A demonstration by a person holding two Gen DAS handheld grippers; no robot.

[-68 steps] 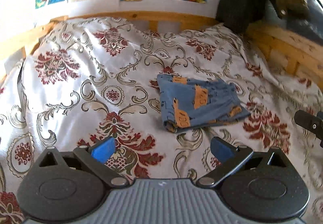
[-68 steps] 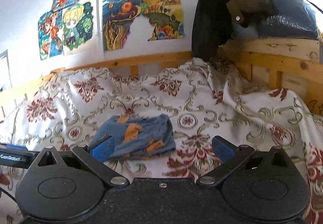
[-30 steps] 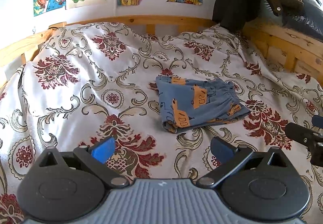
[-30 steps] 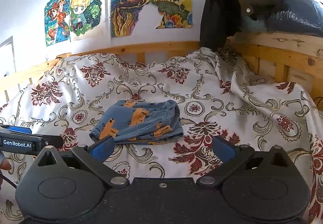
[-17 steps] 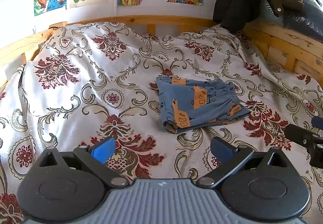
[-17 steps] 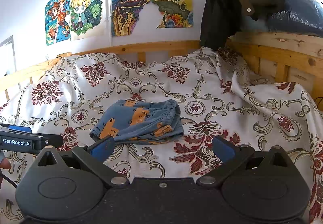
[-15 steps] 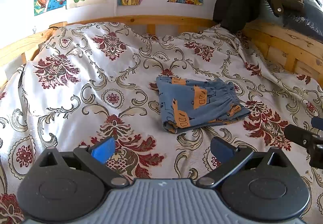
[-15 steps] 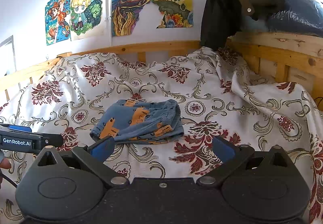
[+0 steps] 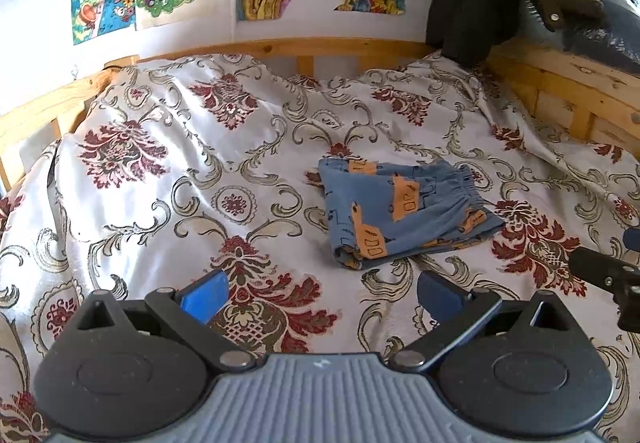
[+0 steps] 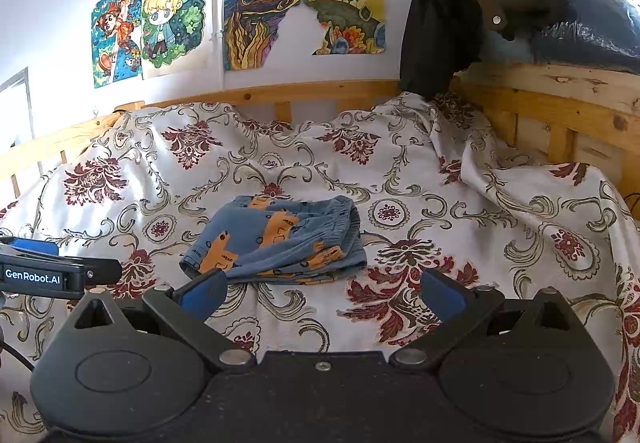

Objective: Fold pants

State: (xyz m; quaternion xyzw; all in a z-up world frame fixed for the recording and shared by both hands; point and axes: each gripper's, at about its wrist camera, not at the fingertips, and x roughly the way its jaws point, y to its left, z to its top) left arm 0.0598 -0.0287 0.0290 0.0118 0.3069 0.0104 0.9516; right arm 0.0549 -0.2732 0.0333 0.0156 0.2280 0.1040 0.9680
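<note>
The blue pants (image 9: 404, 211) with orange prints lie folded into a small rectangle on the floral bedspread (image 9: 200, 179), waistband toward the right. My left gripper (image 9: 320, 293) hovers open on the near side of them, nothing between its blue pads. In the right wrist view the same folded pants (image 10: 280, 239) rest just beyond my right gripper (image 10: 322, 291), which is also open and empty. The right gripper's tip shows at the right edge of the left wrist view, and the left gripper's finger (image 10: 52, 273) shows at the left edge of the right wrist view.
A wooden bed frame (image 9: 280, 47) runs along the back and right side. Dark clothes and a bag (image 10: 480, 3) hang over the right corner rail. Colourful drawings (image 10: 240, 15) are stuck on the white wall. The bedspread is wrinkled near the right rail.
Both grippers have pulled back and risen slightly from the folded pants since the earliest frames. In the last second almost nothing has moved.
</note>
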